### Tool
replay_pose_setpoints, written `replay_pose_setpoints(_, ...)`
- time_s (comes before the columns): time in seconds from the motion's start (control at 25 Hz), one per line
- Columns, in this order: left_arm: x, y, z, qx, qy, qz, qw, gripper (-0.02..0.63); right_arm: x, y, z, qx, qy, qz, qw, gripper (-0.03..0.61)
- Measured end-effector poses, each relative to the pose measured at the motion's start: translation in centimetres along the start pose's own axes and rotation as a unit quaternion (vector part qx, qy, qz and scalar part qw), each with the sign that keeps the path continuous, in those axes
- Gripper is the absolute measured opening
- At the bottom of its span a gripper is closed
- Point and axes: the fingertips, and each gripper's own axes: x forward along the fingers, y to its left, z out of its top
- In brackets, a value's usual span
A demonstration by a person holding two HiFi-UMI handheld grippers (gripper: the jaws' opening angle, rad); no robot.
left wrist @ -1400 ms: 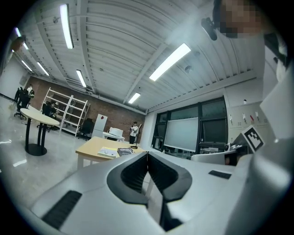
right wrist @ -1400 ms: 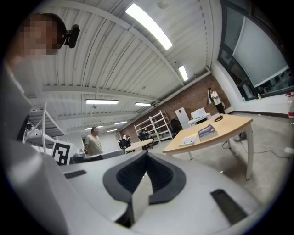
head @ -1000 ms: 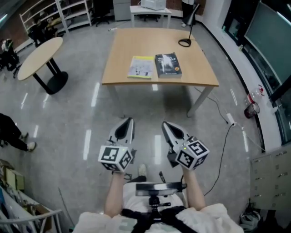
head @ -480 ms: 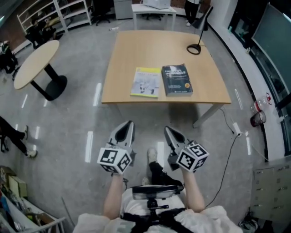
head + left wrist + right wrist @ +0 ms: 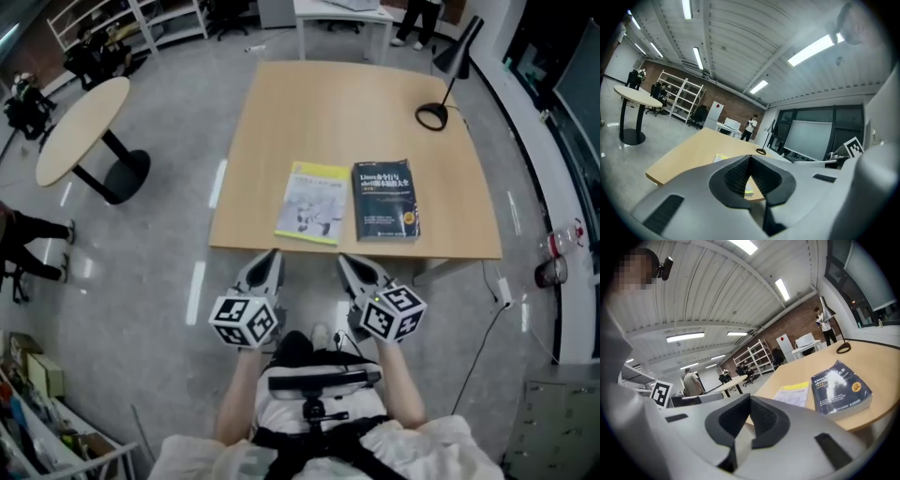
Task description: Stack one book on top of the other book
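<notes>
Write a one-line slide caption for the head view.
Left tongs and right tongs, shut, facing a table bearing a yellow book beside a dark book.

Top of bench (image 5: 356, 112): light wood look, smooth, matt. On the bench, dark book (image 5: 385, 201): glossy cover, takes a sheen. Next to it on the bench, yellow book (image 5: 312, 202): thin paper cover, duller. Around the bench, floor (image 5: 169, 234): grey, polished, mirrors lights as streaks. At the bench's near edge, left gripper (image 5: 272, 253) and right gripper (image 5: 343, 258): matt grey plastic shells; black ribbed pads (image 5: 738, 176).
</notes>
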Motion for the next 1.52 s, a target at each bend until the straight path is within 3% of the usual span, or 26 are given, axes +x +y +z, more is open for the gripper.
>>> replay_pose_setpoints(0.24, 5.7, 2.6, -0.9, 0.054, 0.055, 0.014, 0.9969, 0.012, 4.2, -4.4, -0.5, 0.022, 0.027, -0.032, 0.999, 0.0)
replay_pose_setpoints(0.4, 9.4, 4.6, -4.5, 0.095, 0.106, 0.015, 0.9897, 0.012, 7.1, -8.3, -3.2, 0.034, 0.063, -0.073, 0.995, 0.0)
replay_pose_setpoints(0.64, 13.5, 8.7, -8.7, 0.079, 0.193, 0.048, 0.9768, 0.012, 11.6, -12.6, -7.2, 0.053, 0.15, -0.122, 0.98, 0.0)
replay_pose_setpoints(0.76, 15.1, 9.9, -10.2, 0.077, 0.23, 0.045, 0.9692, 0.012, 13.5, -13.6, -8.5, 0.056, 0.188, -0.132, 0.972, 0.0)
replay_pose_setpoints(0.96, 16.2, 11.9, -11.9, 0.051, 0.266, 0.052, 0.9612, 0.012, 14.9, -14.8, -10.2, 0.071, 0.219, -0.151, 0.961, 0.0)
replay_pose_setpoints(1.16, 16.3, 12.3, -13.2, 0.046, 0.317, 0.044, 0.9463, 0.012, 15.0, -15.1, -11.7, 0.056, 0.26, -0.158, 0.951, 0.0)
replay_pose_setpoints(1.28, 16.3, 12.4, -13.6, 0.061, 0.334, 0.043, 0.9395, 0.011, 15.1, -15.3, -11.7, 0.056, 0.27, -0.154, 0.949, 0.0)
replay_pose_setpoints(1.52, 16.4, 12.2, -13.4, 0.097, 0.333, 0.035, 0.9373, 0.011, 15.0, -15.1, -11.7, 0.027, 0.257, -0.174, 0.95, 0.0)
